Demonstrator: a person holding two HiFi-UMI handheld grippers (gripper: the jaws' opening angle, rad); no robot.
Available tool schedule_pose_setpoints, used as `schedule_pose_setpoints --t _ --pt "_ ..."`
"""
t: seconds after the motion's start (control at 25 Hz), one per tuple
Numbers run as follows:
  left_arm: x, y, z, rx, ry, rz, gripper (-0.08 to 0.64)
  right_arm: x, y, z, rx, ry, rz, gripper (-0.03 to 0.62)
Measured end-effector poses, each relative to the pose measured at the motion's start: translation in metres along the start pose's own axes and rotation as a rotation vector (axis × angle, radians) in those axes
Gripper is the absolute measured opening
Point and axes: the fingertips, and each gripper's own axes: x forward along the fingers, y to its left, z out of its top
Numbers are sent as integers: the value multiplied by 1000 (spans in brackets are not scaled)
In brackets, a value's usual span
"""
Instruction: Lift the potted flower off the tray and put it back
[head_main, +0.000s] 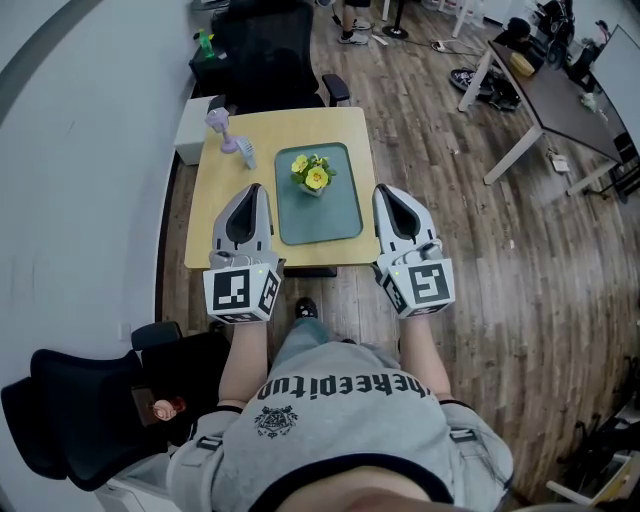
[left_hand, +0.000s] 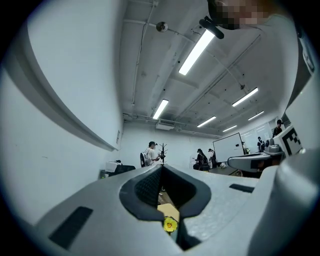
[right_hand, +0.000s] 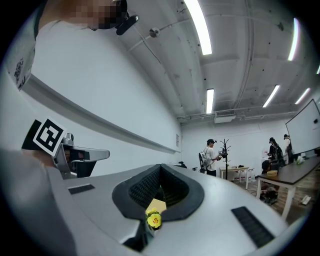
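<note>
A potted flower (head_main: 312, 176) with yellow blooms stands on the far half of a grey-green tray (head_main: 335, 222), which lies on a small wooden table (head_main: 216, 218). My left gripper (head_main: 256, 188) hovers to the left of the tray, shut and holding nothing. My right gripper (head_main: 384, 190) hovers to the tray's right, also shut and empty. Neither touches the pot. In the left gripper view the jaws of the left gripper (left_hand: 161, 166) meet at the tip, and a yellow bloom (left_hand: 170, 225) shows through the gap behind them. The right gripper (right_hand: 161, 166) frames the same bloom (right_hand: 153, 219).
A small purple fan (head_main: 228, 134) stands on the table's far left. A black office chair (head_main: 265, 50) sits beyond the table, with a white box (head_main: 190, 128) at its left. Another black chair (head_main: 70, 410) is near my left side. A long desk (head_main: 560, 95) stands at the right.
</note>
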Motion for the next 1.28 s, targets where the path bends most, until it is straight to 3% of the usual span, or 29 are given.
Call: schedule_pose_setpoints --t 0.36,1.28 --pt "-26 -20 22 8 -59 -9 5 -33 2 15 -19 -35 -17 3" --pt "-52 -52 30 -18 -88 -16 5 -86 -4 30 -30 -66 -71 3"
